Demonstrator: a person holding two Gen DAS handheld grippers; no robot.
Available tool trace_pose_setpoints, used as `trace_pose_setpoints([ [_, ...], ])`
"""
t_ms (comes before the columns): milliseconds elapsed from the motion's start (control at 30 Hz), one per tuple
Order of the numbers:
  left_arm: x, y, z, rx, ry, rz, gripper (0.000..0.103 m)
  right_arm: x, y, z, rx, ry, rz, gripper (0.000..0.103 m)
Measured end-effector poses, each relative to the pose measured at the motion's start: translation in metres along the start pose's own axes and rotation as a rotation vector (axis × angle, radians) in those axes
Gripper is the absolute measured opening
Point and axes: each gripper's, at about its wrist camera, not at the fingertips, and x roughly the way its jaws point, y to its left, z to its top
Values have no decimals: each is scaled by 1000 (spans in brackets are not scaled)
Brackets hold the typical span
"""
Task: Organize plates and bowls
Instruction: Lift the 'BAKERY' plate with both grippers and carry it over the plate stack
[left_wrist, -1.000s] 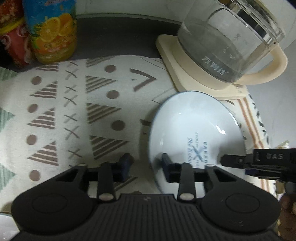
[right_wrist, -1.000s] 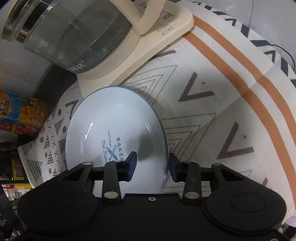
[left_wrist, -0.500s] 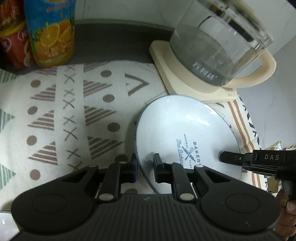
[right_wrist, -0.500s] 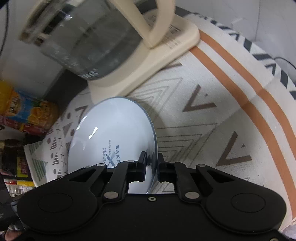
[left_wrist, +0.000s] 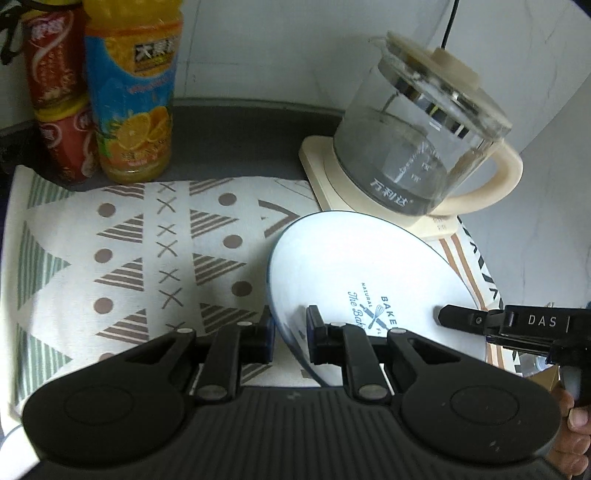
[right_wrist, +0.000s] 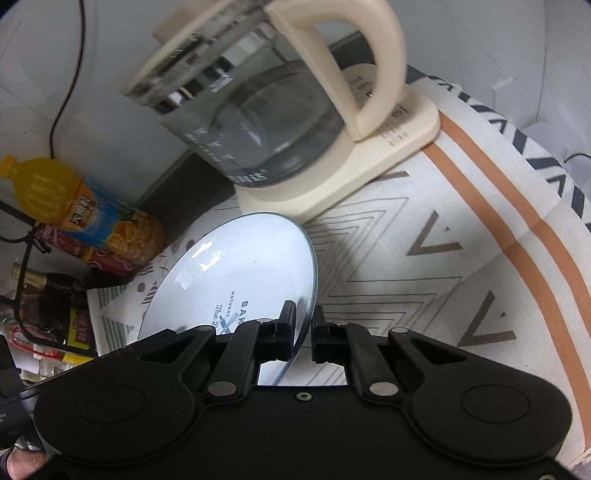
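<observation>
Both grippers, left (left_wrist: 290, 334) and right (right_wrist: 303, 332), pinch the white round plate (left_wrist: 354, 266); keep it level, clear of the glass kettle (left_wrist: 417, 147) ahead.

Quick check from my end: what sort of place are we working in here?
Probably a home kitchen counter or dining table: a glass electric kettle on its base, bottled drinks against the wall, and a patterned cloth under the plate.

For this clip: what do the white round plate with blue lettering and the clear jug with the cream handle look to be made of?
White round plate with blue lettering: likely glazed ceramic; glossy, with sharp highlights and a thin blue rim.
Clear jug with the cream handle: transparent glass-like body with printed level marks; the matte cream handle and base look plastic.
</observation>
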Motion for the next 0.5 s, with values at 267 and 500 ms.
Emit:
trace_pose_setpoints([
  [267, -31, 14, -8, -48, -55, 15, 15, -11, 23, -4, -57, -18, 37, 8],
  [500, -65, 29, -23, -98, -102, 40, 15, -20, 48, -14, -120, -21, 69, 8],
])
